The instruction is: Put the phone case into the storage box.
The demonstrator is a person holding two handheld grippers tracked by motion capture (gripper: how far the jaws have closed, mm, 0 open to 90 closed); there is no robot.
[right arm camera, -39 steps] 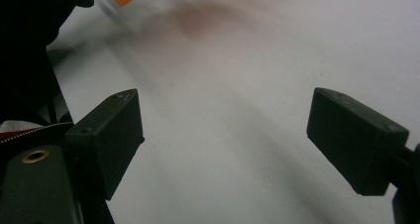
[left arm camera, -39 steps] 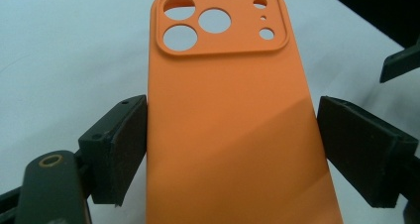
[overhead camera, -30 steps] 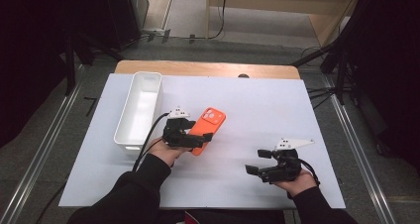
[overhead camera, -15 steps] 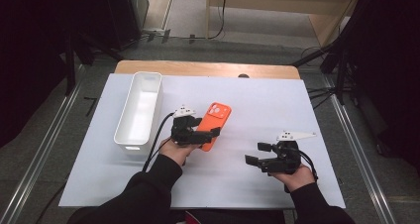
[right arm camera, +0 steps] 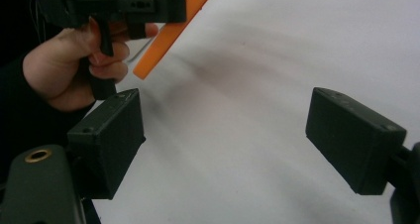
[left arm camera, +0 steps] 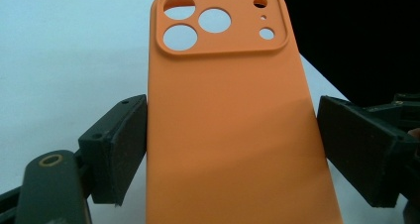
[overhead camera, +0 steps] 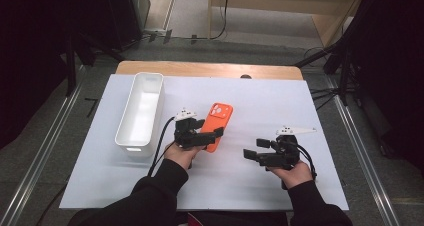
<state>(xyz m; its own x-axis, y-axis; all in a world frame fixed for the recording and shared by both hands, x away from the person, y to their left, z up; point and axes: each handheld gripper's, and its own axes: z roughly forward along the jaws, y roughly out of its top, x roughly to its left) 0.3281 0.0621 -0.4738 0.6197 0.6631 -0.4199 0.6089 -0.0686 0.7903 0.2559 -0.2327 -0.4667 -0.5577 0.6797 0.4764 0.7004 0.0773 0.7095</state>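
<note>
An orange phone case [overhead camera: 220, 117] with camera cut-outs is in my left gripper [overhead camera: 212, 136], shut on its two long edges. In the left gripper view the case [left arm camera: 228, 135] spans the whole gap between the black pads [left arm camera: 121, 144], back side up. In the right gripper view the case [right arm camera: 171, 33] hangs tilted above the white table, under the left hand [right arm camera: 59, 70]. My right gripper [overhead camera: 256, 148] is at the front right, pointing left. Its jaws [right arm camera: 225, 140] stand wide apart with only bare table between them.
A long white bin [overhead camera: 132, 143] stands at the left of the white table cover [overhead camera: 265, 101], close to the left gripper. A wooden table edge [overhead camera: 210, 68] runs along the back. Dark floor and metal rails surround the table.
The left gripper and the orange case have shifted slightly to the right. The right gripper has edged a little left and away from the front edge.
</note>
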